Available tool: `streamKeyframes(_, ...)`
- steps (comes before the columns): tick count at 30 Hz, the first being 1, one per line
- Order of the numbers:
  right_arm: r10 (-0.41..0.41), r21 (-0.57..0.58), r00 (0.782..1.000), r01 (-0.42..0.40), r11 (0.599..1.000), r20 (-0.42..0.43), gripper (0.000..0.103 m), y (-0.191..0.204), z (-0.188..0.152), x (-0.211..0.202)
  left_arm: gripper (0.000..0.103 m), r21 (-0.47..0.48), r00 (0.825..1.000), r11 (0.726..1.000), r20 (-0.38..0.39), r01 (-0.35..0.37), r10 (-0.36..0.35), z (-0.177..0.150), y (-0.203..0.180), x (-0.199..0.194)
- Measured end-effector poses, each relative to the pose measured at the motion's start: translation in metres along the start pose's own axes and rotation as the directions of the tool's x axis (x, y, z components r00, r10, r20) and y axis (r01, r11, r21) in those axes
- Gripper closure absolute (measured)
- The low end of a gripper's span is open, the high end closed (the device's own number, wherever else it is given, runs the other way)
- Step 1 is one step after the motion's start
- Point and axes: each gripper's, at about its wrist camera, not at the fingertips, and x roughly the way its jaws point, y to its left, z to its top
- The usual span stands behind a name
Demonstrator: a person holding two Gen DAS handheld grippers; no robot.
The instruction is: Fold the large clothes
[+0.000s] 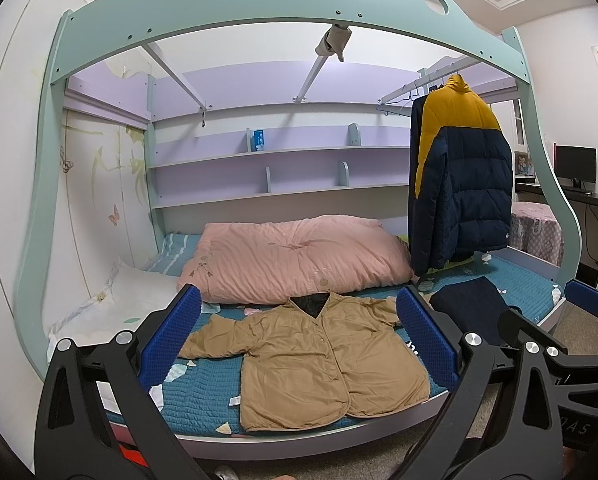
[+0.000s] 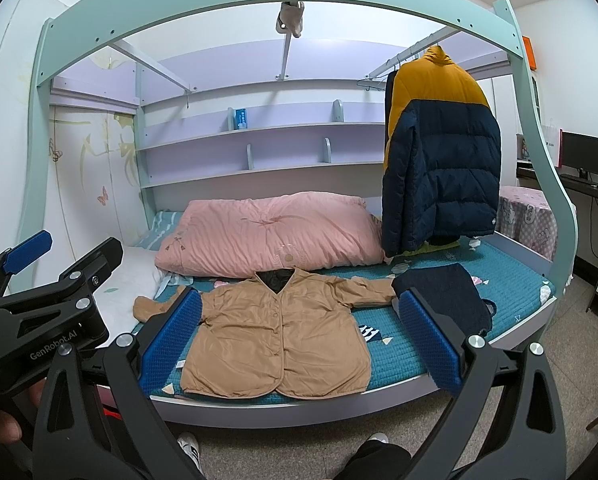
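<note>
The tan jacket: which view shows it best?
The right wrist view: the tan jacket lies flat on the bed with both sleeves visible. In the left wrist view, the left gripper hides part of one sleeve.

Black hand-held gripper (image 2: 299, 336) frames, blue ribbed pads (image 2: 171, 338), silver screws.

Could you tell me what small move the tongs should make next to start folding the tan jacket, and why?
Probably bring both tongs forward and down to the tan jacket's sleeves. The jacket lies flat and buttoned on the teal bed cover with sleeves spread, while the left tongs and right tongs are open, empty, and short of the cloth.
</note>
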Motion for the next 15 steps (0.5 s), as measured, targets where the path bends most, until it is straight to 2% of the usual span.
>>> streamKeyframes(13,0.0,0.002,1.0,0.0,1.0,-0.005,0.008,0.002,0.003,0.003,0.005,-0.002,1.0,1.0,-0.009,0.003,-0.003,0.0,0.0,0.001)
streamKeyframes(15,-0.001,0.004,1.0,0.001,1.0,-0.01,0.008,-0.001,-0.007,0.013,0.005,-0.004,1.0,1.0,-0.011,0.004,-0.004,-0.004,-0.002,0.009)
